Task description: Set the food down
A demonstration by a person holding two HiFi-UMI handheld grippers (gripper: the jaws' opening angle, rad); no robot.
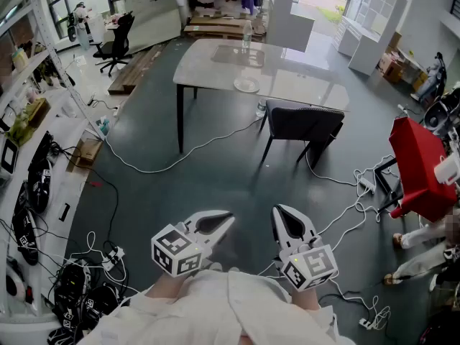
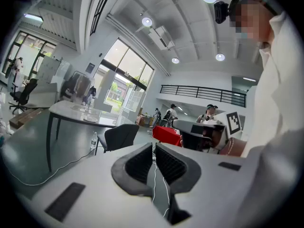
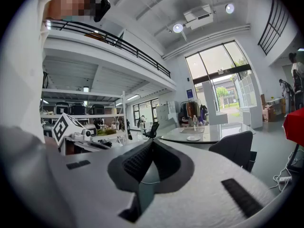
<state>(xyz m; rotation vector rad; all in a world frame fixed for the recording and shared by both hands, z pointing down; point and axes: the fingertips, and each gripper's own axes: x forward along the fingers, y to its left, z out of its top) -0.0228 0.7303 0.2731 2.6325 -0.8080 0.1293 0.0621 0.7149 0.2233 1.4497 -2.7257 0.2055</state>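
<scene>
Head view: grey floor [image 1: 180, 185] strewn with white cables [image 1: 144, 167]; far off stands a white table [image 1: 215, 67] bearing a plate [image 1: 246, 85] and a bottle [image 1: 246, 34], with a dark chair [image 1: 302, 123] just beside it. Left gripper [image 1: 228, 219] and right gripper [image 1: 279, 213] hang near the body above the floor, each clenched on nothing. Food cannot be made out: the plate is too small to read, and the shelves [image 1: 29, 192] at left are cut off.
</scene>
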